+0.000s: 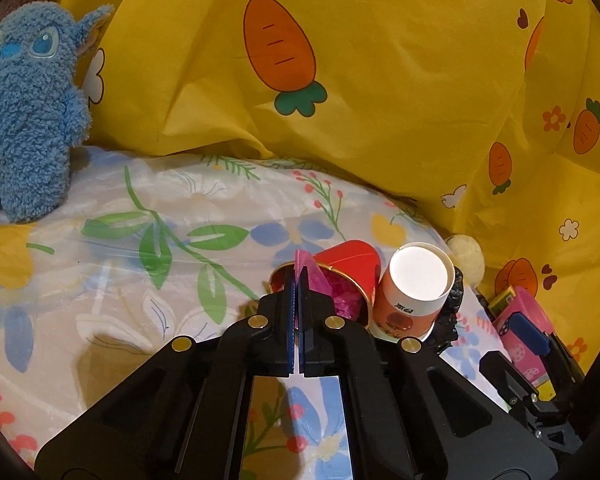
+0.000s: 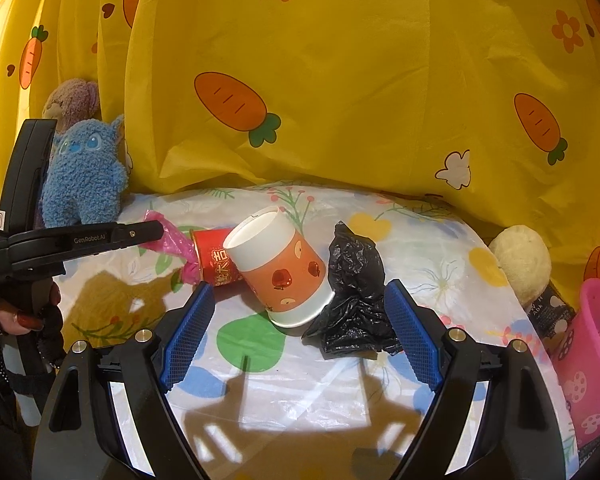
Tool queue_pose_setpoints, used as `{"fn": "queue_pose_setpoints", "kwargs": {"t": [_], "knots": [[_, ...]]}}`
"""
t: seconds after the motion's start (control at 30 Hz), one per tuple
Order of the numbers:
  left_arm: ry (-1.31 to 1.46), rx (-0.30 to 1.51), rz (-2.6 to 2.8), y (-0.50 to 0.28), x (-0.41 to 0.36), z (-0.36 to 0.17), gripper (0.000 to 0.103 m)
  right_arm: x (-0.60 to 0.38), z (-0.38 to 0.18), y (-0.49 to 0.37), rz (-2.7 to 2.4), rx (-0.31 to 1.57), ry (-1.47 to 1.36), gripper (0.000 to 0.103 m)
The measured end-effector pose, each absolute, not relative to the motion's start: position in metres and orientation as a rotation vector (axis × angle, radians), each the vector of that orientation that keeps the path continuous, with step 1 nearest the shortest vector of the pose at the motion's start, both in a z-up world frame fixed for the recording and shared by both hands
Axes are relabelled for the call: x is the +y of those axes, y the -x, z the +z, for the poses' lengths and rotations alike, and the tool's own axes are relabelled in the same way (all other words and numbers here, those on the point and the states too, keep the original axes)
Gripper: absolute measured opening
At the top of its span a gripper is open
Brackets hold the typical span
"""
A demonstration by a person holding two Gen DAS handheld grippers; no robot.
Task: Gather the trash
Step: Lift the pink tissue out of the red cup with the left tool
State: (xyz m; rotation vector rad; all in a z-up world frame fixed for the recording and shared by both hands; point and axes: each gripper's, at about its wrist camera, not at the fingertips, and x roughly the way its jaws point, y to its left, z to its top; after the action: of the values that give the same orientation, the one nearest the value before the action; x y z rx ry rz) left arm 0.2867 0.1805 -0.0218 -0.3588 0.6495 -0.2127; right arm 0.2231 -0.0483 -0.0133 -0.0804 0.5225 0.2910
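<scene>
Fingers of the left gripper clenched on a pink bag at the red cup's mouth. Right gripper spread wide, empty; paper cup and black bag lie just beyond its fingertips on the tabletop.

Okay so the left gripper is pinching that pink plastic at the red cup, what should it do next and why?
Probably draw the left gripper back gently, pulling the pink plastic bag out of the red cup. Its jaws are shut on the bag's free end, while the rest is still stuffed in the cup's mouth. The cup lies on its side against the white paper cup, so a jerk could drag both.
</scene>
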Motion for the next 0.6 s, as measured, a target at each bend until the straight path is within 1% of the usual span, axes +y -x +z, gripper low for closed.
{"fn": "queue_pose_setpoints", "kwargs": {"t": [0.13, 0.4, 0.6], "knots": [[0.381, 0.608, -0.211, -0.272, 0.18, -0.006, 0.0, -0.046, -0.014, -0.223, 0.297, 0.524, 0.079, 0.084], [0.377, 0.483, -0.266, -0.229, 0.168, 0.048, 0.0, -0.038, -0.014, -0.223, 0.33, 0.532, 0.067, 0.084], [0.363, 0.418, -0.287, -0.2, 0.162, 0.07, 0.0, -0.034, -0.009, -0.212, 0.4, 0.525, 0.03, 0.084]]}}
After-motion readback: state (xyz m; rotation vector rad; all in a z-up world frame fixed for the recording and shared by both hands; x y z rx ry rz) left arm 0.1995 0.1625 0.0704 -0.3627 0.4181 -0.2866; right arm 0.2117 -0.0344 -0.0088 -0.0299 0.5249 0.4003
